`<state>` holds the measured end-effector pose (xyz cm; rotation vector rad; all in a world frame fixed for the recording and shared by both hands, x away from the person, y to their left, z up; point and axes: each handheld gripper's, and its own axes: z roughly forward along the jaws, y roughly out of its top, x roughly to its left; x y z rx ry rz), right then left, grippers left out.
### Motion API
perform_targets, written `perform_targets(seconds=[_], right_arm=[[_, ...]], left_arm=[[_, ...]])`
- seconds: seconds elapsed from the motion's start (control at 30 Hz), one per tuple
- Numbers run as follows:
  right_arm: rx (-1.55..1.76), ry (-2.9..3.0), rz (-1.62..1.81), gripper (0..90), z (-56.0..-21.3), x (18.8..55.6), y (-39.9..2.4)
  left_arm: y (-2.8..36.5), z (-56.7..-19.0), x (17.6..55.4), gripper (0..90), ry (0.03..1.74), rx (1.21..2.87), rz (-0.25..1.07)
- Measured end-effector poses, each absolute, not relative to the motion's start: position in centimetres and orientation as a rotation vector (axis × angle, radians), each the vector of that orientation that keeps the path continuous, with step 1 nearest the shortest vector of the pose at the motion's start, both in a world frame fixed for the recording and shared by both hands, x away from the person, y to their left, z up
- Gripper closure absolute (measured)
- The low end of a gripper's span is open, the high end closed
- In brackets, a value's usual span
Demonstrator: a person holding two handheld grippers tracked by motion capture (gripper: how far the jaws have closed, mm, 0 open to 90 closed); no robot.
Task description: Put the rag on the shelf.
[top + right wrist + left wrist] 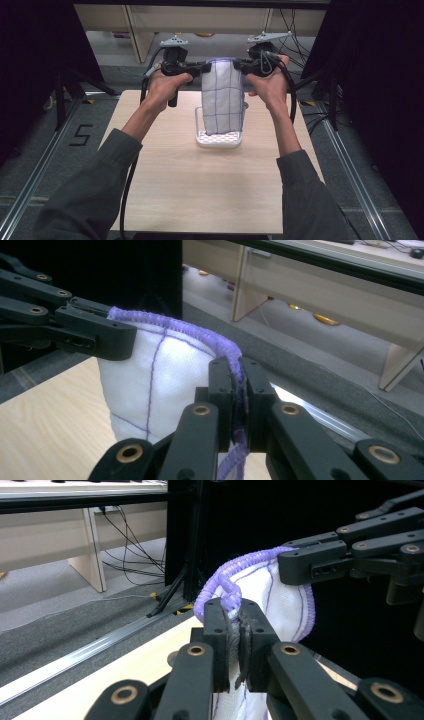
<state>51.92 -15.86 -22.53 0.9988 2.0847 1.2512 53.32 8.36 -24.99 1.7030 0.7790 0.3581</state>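
We hold white cloth (222,97) up by purple hem, hanging between grippers, lower end just above white rack (218,138) on table (165,185). Step, by our reading: lift and spread. Left gripper (239,625) pinched tight on hem corner; right gripper (239,390) likewise, jaws pressed together on opposite corner. Next move likely calls for keeping both pinches firm, hem taut, cloth clear of rack.

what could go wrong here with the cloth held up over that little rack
The left gripper and right gripper each pinch only the purple hem of the cloth, so a corner might slip out. The hanging end sits at the white rack; lifting or swinging could snag it or tip the rack.
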Motion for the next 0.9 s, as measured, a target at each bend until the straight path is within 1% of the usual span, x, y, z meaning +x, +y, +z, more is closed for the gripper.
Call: perform_targets(seconds=[0.1, 0.17, 0.4, 0.6, 0.9], right_arm=[[1.013, 2.078, 1.221, 85.3, -22.8, 53.0, -15.7], [1.039, 2.057, 1.213, 85.1, -23.3, 53.8, -15.6], [1.100, 2.060, 1.203, 84.5, -26.2, 56.2, -14.9], [1.115, 2.114, 1.180, 83.8, -28.6, 57.5, -13.6], [1.214, 2.166, 1.108, 83.0, -30.9, 58.7, -13.3]], left_arm=[[8.2, -25.5, 54.6, 82.9, 0.808, 1.670, 0.306], [8.1, -26.1, 55.6, 82.9, 0.829, 1.669, 0.302], [8.2, -28.6, 57.6, 82.2, 0.887, 1.666, 0.265], [8.9, -30.5, 58.2, 81.6, 0.929, 1.684, 0.231], [9.0, -33.0, 59.3, 81.7, 0.988, 1.715, 0.247]])
